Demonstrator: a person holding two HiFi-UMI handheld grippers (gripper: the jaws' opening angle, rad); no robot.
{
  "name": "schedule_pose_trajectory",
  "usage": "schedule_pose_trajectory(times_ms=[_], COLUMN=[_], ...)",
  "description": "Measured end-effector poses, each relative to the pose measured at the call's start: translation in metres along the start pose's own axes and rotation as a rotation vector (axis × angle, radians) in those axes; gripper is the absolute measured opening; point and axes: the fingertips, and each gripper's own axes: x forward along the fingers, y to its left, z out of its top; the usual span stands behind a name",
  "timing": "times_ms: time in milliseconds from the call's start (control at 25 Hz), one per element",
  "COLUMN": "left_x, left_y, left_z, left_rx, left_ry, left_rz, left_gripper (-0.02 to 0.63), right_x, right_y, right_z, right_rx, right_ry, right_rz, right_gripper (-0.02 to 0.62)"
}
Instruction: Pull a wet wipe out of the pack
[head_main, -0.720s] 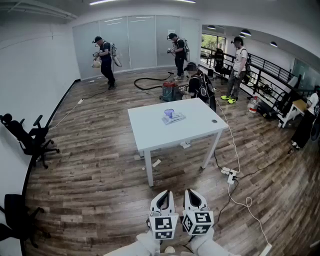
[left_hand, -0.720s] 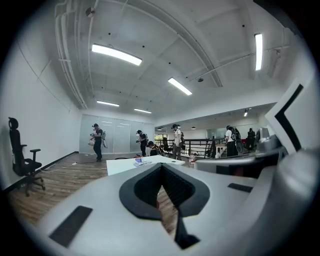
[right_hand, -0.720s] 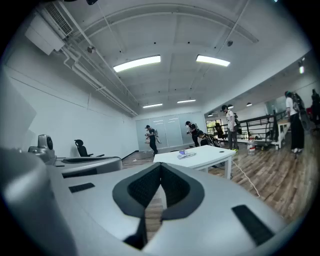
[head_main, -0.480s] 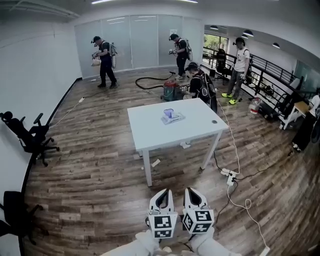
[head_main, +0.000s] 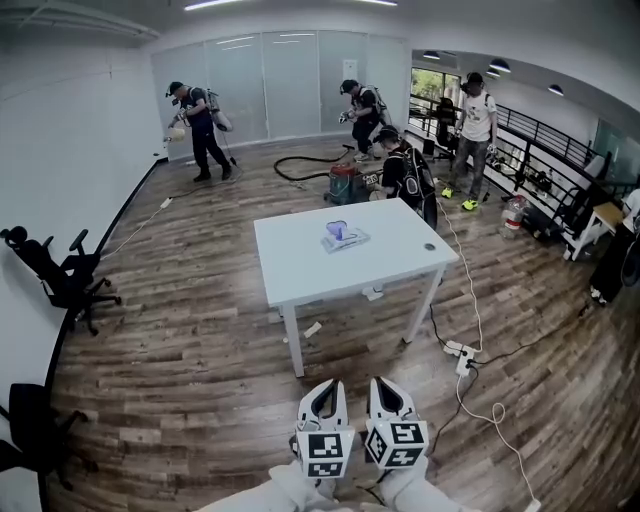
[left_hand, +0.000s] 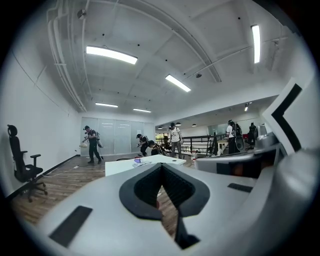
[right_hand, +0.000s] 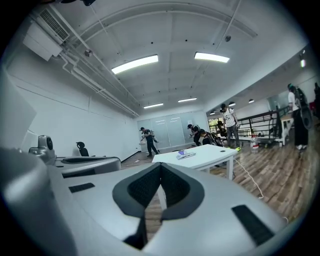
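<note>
Lying flat on the white table (head_main: 300, 262), near its middle: wet wipe pack (head_main: 345, 237), pale and low, a bluish-purple tuft standing up from its top. Left gripper (head_main: 329, 385) and right gripper (head_main: 384, 383) side by side, well short of the table, both clenched empty.

No text, brand or number can be read. The pack (head_main: 345, 237), on the table (head_main: 300, 270) well ahead of both grippers, is too small for any print to show. The cubes on the left gripper (head_main: 325, 386) and right gripper (head_main: 388, 384) bear only black-and-white square patterns, no letters.
</note>
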Motion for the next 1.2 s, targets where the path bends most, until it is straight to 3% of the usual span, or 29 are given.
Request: schedule_pose_trajectory(times_ms=[600,1200], left_x=[0.047,0.150], left_y=[0.009,0.046], left_z=[-0.011,-0.009], left_rx=[-0.037,-0.050], left_ry=[0.012,0.024], left_rz=[0.009,0.001], left_gripper=[0.000,0.000], right_x=[0.044,0.147], right_y=[-0.022,-0.054], right_z=[0.002,0.028], right_rx=[0.019,0.022], right_ry=[0.007,0.014], right_rz=[-0.008,-0.020], right_gripper=[0.009,0.009])
